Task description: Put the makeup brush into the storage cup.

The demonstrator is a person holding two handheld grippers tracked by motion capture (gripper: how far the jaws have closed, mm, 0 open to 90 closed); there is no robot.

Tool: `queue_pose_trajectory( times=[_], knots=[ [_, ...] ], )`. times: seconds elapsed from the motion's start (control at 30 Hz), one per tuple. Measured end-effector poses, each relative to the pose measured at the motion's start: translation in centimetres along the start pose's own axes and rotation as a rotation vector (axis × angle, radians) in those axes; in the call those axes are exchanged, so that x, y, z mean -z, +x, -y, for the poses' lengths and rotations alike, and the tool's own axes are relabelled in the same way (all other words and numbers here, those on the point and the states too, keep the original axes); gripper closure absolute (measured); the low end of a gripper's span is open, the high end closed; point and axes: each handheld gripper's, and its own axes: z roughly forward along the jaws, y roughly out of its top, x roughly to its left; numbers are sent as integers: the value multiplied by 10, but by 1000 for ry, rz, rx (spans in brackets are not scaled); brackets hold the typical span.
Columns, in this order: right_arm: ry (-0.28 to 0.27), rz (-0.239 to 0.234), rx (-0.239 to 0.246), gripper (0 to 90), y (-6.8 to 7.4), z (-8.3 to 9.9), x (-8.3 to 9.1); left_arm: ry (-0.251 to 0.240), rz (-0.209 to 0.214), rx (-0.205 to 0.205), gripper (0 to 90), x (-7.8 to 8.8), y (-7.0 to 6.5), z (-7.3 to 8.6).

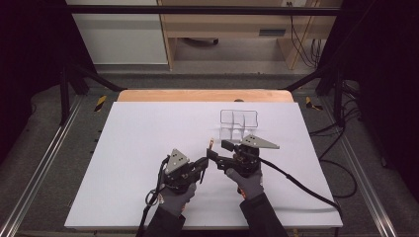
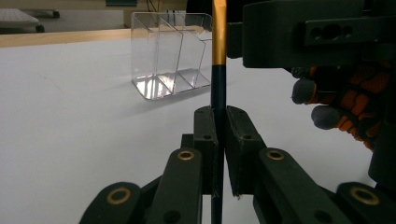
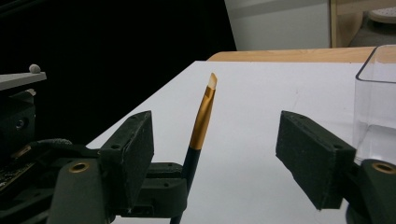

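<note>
Left gripper: jaws pressed tight on the dark lower handle of a small brush, which stands upright between the pads above the white table.

Right gripper: jaws stand well apart, one on either side of the brush, neither pad touching it; nothing is held. In the left gripper view its black body sits just beside the brush's gold band, with gloved fingers curled behind.

Brush: slim, straight. Dark handle below, gold metal ferrule above, short pale bristle tip cut at a slant. In the right gripper view it leans slightly. It looks light and stiff, and is narrow enough to need a careful pinch.

Clear organiser: a see-through plastic box with upright dividers forming several compartments, standing on the table beyond the grippers and apart from them. All compartments look empty.

Progress, as judged: the brush is lifted and presented; a handover to the right gripper looks prepared but not made. Left to do: the right jaws' grip, the left jaws' release, and placing the brush in a compartment.
</note>
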Motion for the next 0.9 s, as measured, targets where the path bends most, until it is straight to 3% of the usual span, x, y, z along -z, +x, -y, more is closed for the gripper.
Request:
queue_pose_trajectory(
  times=[0.9],
  knots=[
    [9, -23, -100, 586, 1, 5, -7, -4, 5, 6, 825, -2, -6, -1]
  ],
)
